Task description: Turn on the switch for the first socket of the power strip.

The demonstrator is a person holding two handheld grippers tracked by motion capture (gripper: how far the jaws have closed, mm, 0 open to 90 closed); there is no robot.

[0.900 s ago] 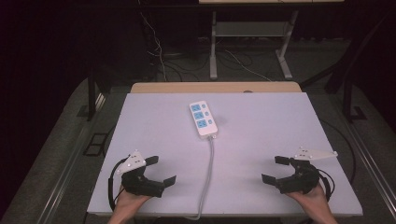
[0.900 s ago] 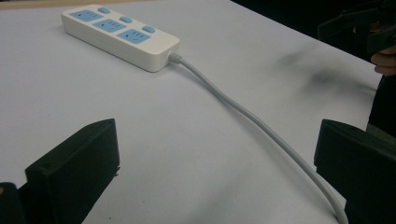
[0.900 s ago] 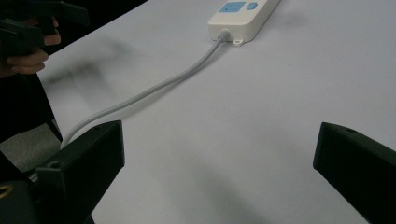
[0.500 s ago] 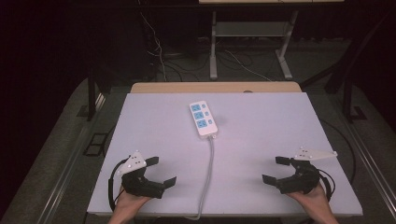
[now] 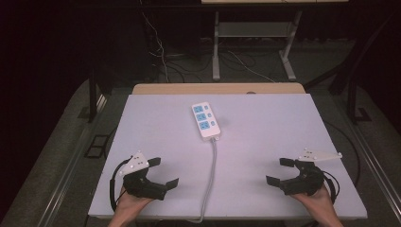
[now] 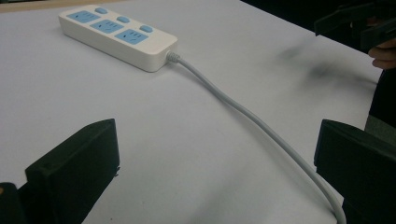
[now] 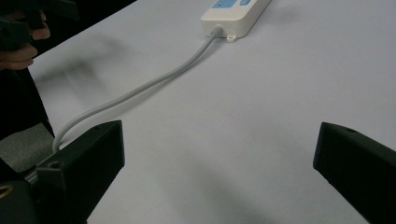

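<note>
White power strip (image 5: 205,121) unmoved, tongs unchanged

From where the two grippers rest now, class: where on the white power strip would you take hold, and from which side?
Probably across the long side walls of the power strip, coming from above near its cable end. It lies flat, long and narrow, so the short width suits open jaws, and that end lies nearest both the left gripper and the right gripper.

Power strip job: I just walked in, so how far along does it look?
Nothing looks done yet. The power strip lies flat mid-table, sockets empty, its cord running to the near table edge. In hand: nothing; the left gripper and right gripper sit at the near corners, jaws wide open, apart from the strip. Reaching and handling it are all left.
</note>
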